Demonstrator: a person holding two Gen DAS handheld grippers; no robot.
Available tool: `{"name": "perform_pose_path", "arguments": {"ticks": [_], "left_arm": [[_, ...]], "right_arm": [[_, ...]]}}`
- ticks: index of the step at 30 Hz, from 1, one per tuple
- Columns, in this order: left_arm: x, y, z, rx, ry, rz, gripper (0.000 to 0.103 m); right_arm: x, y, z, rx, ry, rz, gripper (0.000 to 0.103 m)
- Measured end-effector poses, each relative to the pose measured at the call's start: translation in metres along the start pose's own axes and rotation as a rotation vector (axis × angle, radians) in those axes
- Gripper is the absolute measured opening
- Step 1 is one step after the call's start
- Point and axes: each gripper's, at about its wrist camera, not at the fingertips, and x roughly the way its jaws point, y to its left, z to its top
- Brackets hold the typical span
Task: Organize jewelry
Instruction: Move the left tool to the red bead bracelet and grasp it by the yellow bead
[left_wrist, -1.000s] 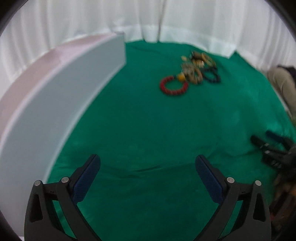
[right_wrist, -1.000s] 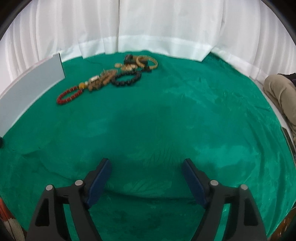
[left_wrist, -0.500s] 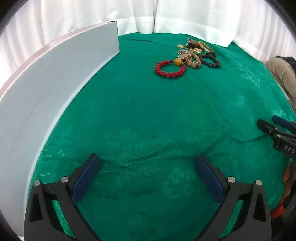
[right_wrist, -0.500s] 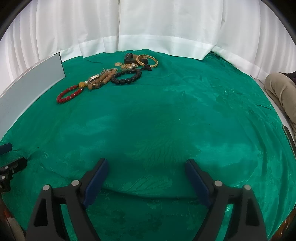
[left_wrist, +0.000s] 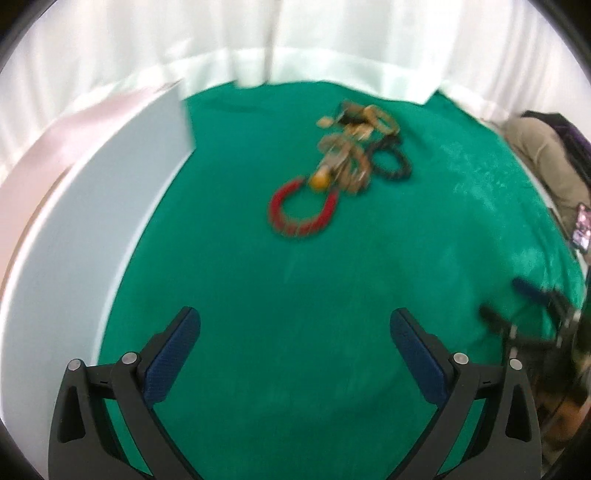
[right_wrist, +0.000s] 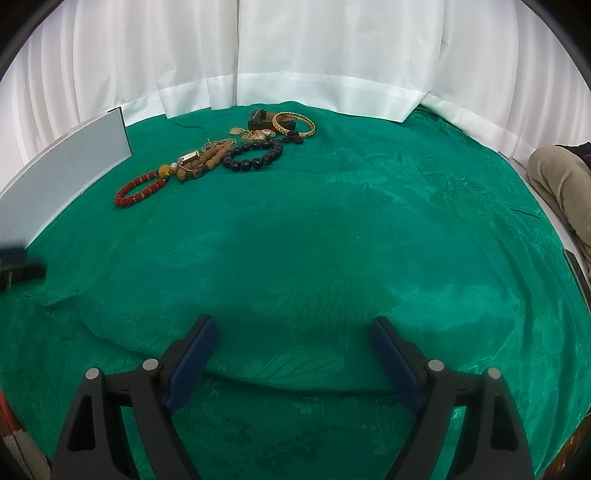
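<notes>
Jewelry sits in one loose cluster at the far side of the table, on the green patterned cloth (right_wrist: 332, 258), near the white curtain (right_wrist: 314, 48). Nearest piece: red bead bracelet (right_wrist: 138, 187) with a yellow bead at one end, lying flat, closest to the grey-white board (right_wrist: 62, 168) that stands upright along the left edge. Just behind it, touching, a tangle of brown wooden beads (right_wrist: 201, 162) with a small silver clasp on top. To its right, a black bead bracelet (right_wrist: 255, 157), flat on the cloth. Behind that, gold coin-like pendants (right_wrist: 253, 133), a gold bangle (right_wrist: 293, 123) and a small dark box (right_wrist: 260, 118), all bunched together; can't tell exactly which ones overlap.

Left wrist view is motion-blurred; same red bracelet (left_wrist: 301, 206) and black bracelet (left_wrist: 391, 164) visible, pile well ahead of the left tool (left_wrist: 295, 332).

Left tool: jaws wide, nothing between the blue pads, over bare cloth, well apart from the jewelry. Its tip also shows as a dark blur at the left edge of the right wrist view.

Right tool (right_wrist: 293, 336): jaws wide, nothing between them, over bare cloth near the front, well apart from the cluster.

A person's trouser leg (right_wrist: 557, 181) is at the right edge, beside the table
</notes>
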Motion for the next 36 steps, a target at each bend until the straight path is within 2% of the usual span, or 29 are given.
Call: {"name": "perform_pose_path", "arguments": {"ticks": [2,5,7,8,9,10,11,15,20,23,27,30,34,36], "left_arm": [[0.016,-0.002,0.02,0.025,-0.022,0.012,0.102],[0.053,-0.001,0.048,0.034,-0.002,0.032,0.101],[0.079,0.003,0.059,0.003,0.022,0.119,0.098],[0.09,0.007,0.06,-0.022,0.042,0.146,0.095],[0.095,0.012,0.058,-0.054,0.059,0.142,0.095],[0.093,0.016,0.056,-0.092,0.043,0.128,0.094],[0.09,0.019,0.052,-0.111,0.041,0.148,0.094],[0.069,0.02,0.026,-0.118,0.07,0.152,0.094],[0.038,0.017,-0.018,-0.076,0.096,0.125,0.094],[0.023,0.012,-0.029,-0.055,0.105,0.093,0.092],[0.003,-0.007,-0.009,0.019,-0.005,0.015,0.094],[0.013,-0.022,0.019,0.099,-0.044,-0.078,0.094],[0.053,-0.032,0.043,0.162,-0.03,-0.085,0.091],[0.07,-0.03,0.039,0.181,0.039,-0.099,0.078]], "right_arm": [[0.0,0.0,0.0,0.0,-0.001,0.001,0.088],[0.0,0.0,0.0,0.001,-0.001,0.0,0.088],[0.0,0.0,0.0,0.001,-0.001,0.001,0.088],[0.0,0.001,0.0,0.001,-0.001,0.002,0.088],[0.0,0.001,0.0,0.001,-0.002,0.003,0.088],[-0.001,0.001,0.0,0.001,-0.002,0.003,0.088],[-0.001,0.001,0.0,0.0,-0.002,0.003,0.088],[-0.001,0.002,0.001,0.0,-0.003,0.003,0.088],[-0.001,0.002,0.0,0.001,-0.004,0.003,0.088],[-0.001,0.001,0.0,0.0,-0.005,0.002,0.088],[0.0,0.002,0.001,0.0,-0.006,0.001,0.088],[0.0,0.002,0.001,-0.001,-0.006,0.003,0.088],[-0.001,0.002,0.001,-0.001,-0.007,0.003,0.088],[-0.001,0.002,0.001,-0.001,-0.007,0.003,0.088]]}}
